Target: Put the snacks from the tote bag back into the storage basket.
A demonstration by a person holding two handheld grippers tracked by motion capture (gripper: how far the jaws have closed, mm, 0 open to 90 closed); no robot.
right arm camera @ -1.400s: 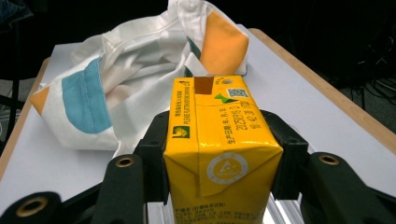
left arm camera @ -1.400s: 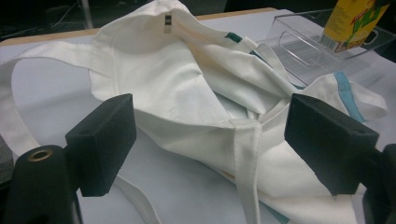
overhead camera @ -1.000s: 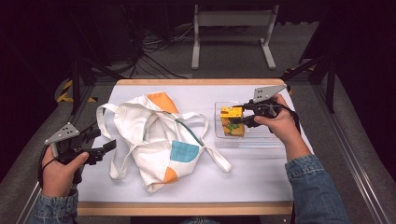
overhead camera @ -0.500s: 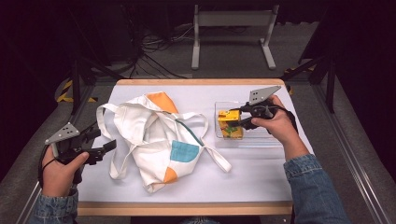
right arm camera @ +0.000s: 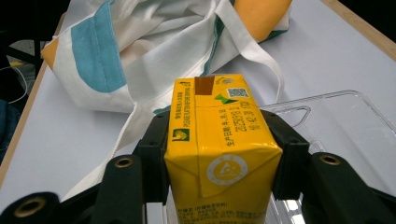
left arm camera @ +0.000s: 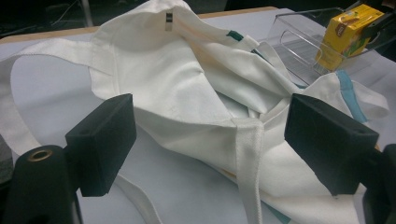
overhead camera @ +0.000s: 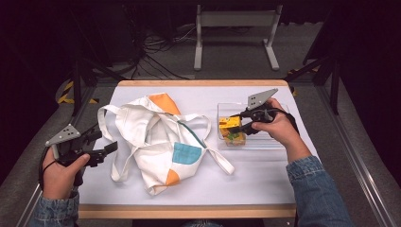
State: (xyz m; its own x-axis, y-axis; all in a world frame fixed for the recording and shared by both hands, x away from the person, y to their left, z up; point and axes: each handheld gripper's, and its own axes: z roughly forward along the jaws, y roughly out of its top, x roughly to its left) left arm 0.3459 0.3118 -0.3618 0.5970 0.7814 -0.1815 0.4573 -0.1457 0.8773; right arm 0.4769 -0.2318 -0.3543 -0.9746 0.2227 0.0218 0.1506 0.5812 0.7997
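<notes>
A yellow drink carton (right arm camera: 219,154) sits clamped between the jaws of my right gripper (overhead camera: 236,125), lifted slightly over the left end of a clear plastic tray (overhead camera: 279,142). The same carton (left arm camera: 348,35) appears far off in the left gripper view, above the tray (left arm camera: 299,46). A white tote bag (overhead camera: 161,137) with orange and blue patches lies crumpled in the middle of the table. My left gripper (overhead camera: 106,142) hovers open at the bag's left side, and its pads (left arm camera: 100,142) stand wide apart in front of the bag (left arm camera: 187,93) and its strap.
The white table top (overhead camera: 265,175) has a wooden edge along front and back. A bag strap (overhead camera: 220,158) reaches toward the tray. Beyond the table stand a metal frame (overhead camera: 236,33) and cables on the floor.
The right gripper has carried the carton a little up and to the left over the tray's end. The left gripper and the bag have stayed put.
</notes>
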